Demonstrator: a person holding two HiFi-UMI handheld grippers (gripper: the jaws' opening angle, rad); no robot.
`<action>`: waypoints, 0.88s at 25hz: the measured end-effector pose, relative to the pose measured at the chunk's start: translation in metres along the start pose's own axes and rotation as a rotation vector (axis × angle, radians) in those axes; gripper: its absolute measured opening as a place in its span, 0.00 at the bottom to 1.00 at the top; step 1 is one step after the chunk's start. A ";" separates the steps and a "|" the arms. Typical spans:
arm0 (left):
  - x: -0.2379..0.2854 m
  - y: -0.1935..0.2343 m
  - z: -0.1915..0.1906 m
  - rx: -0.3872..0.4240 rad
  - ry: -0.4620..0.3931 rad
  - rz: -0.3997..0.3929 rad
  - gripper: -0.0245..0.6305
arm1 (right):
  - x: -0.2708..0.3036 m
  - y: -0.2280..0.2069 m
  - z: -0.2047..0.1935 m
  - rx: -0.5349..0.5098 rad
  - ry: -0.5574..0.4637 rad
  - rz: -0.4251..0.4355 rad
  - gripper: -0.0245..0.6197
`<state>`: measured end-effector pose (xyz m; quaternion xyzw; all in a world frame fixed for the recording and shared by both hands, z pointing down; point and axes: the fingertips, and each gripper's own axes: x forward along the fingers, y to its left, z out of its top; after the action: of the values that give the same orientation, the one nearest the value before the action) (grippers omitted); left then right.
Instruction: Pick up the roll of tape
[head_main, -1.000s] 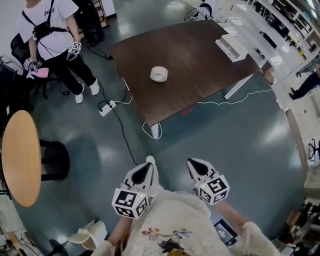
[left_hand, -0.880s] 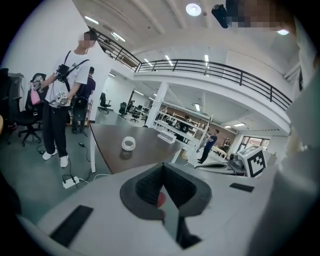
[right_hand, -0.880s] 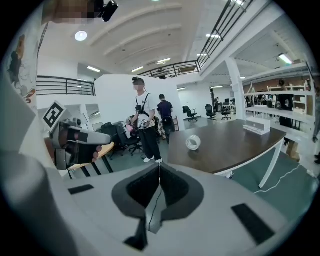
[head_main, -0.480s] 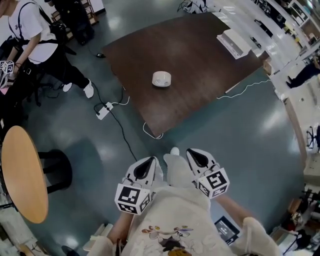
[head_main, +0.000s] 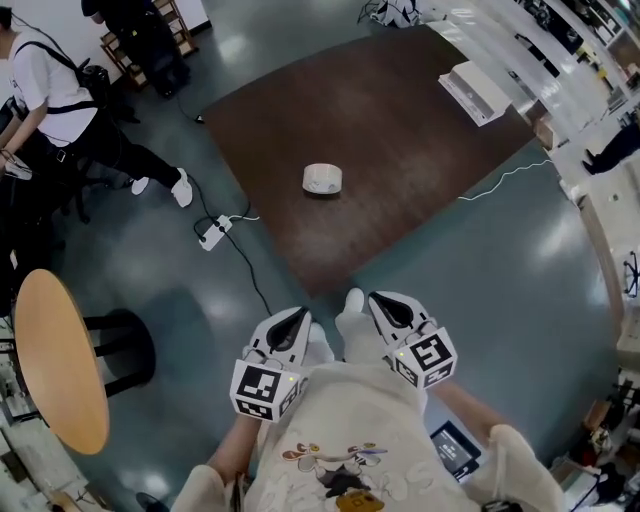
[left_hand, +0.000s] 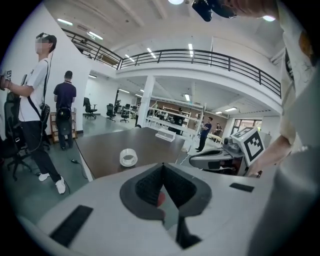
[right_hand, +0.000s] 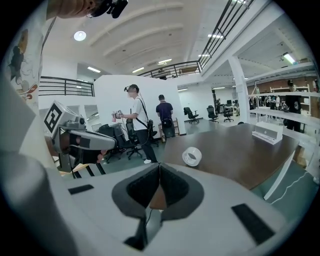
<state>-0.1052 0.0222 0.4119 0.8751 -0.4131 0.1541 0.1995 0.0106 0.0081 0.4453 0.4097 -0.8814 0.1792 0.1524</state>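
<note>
A white roll of tape (head_main: 322, 179) (left_hand: 128, 158) (right_hand: 191, 156) lies flat on the dark brown table (head_main: 400, 130), toward its near side. My left gripper (head_main: 297, 320) and my right gripper (head_main: 384, 304) hang side by side over the floor, short of the table's near corner and well apart from the roll. Both are shut with nothing between the jaws. In the left gripper view the jaws (left_hand: 162, 172) meet tip to tip, and the right gripper view shows the same (right_hand: 159, 172).
A white box (head_main: 474, 92) sits at the table's far right. A power strip (head_main: 212, 234) and cables trail on the floor left of the table. A person (head_main: 60, 120) stands at far left. A round wooden table (head_main: 60, 360) is at lower left.
The table and roll have come nearer and lower in the head view as I walk toward them. Both grippers have advanced with me, still shut. The person at left has shifted toward the frame's edge.
</note>
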 end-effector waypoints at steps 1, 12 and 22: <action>0.011 0.005 0.004 0.003 0.005 0.008 0.05 | 0.005 -0.010 0.003 -0.008 0.001 0.003 0.05; 0.146 0.034 0.022 -0.331 0.009 0.029 0.11 | 0.042 -0.099 0.018 0.011 0.008 0.095 0.05; 0.227 0.113 0.005 -1.093 -0.218 0.101 0.17 | 0.077 -0.131 0.033 0.060 0.029 0.144 0.05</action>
<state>-0.0548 -0.1957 0.5308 0.6341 -0.4927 -0.1644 0.5728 0.0606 -0.1363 0.4729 0.3472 -0.9004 0.2219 0.1394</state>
